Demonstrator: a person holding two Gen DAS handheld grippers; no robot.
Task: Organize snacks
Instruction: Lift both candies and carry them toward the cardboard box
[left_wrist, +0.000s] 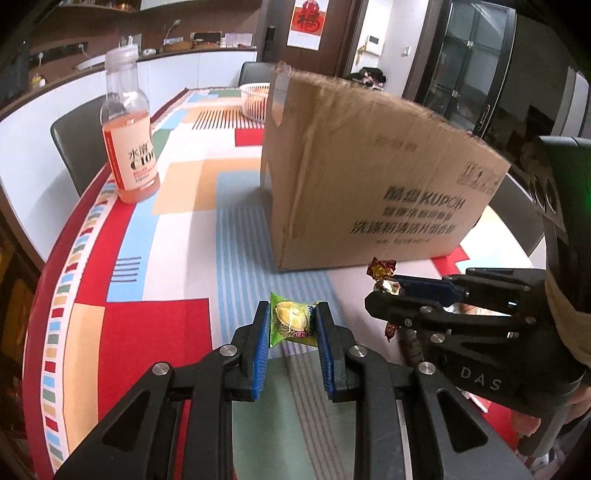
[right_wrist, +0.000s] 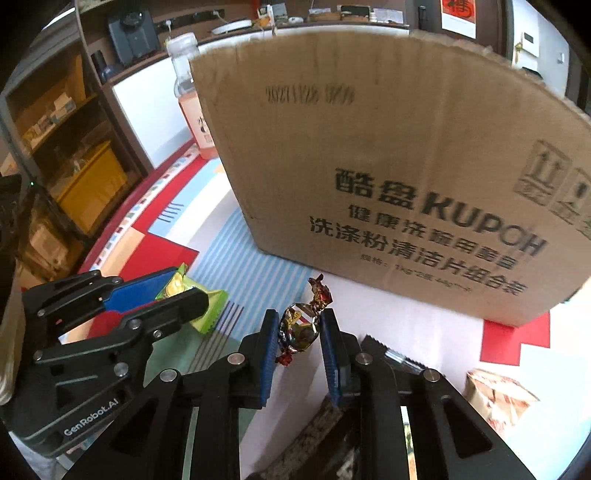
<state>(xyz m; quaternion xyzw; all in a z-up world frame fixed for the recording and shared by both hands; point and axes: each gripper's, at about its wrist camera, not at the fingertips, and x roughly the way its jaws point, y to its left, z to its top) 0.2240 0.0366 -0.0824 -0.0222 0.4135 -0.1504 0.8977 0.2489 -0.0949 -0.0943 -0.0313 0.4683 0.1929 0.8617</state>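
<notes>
My left gripper (left_wrist: 291, 314) is shut on a green durian snack packet (left_wrist: 291, 319), held just above the patterned tablecloth. To its right, my right gripper (left_wrist: 384, 286) shows from the side, pinching a candy. In the right wrist view, my right gripper (right_wrist: 299, 325) is shut on a foil-wrapped twist candy (right_wrist: 301, 328) in gold and dark red. The left gripper (right_wrist: 181, 290) and the green packet (right_wrist: 207, 306) sit at the left there. A tall brown cardboard box (left_wrist: 369, 173) stands right behind both grippers, also as the cardboard box (right_wrist: 388, 166); its inside is hidden.
A plastic bottle of pink drink (left_wrist: 129, 136) stands near the table's left edge. A white basket (left_wrist: 255, 101) sits behind the box. A pale snack bag (right_wrist: 495, 398) and a dark sawtooth-edged wrapper (right_wrist: 399, 356) lie under and right of my right gripper. Chairs ring the table.
</notes>
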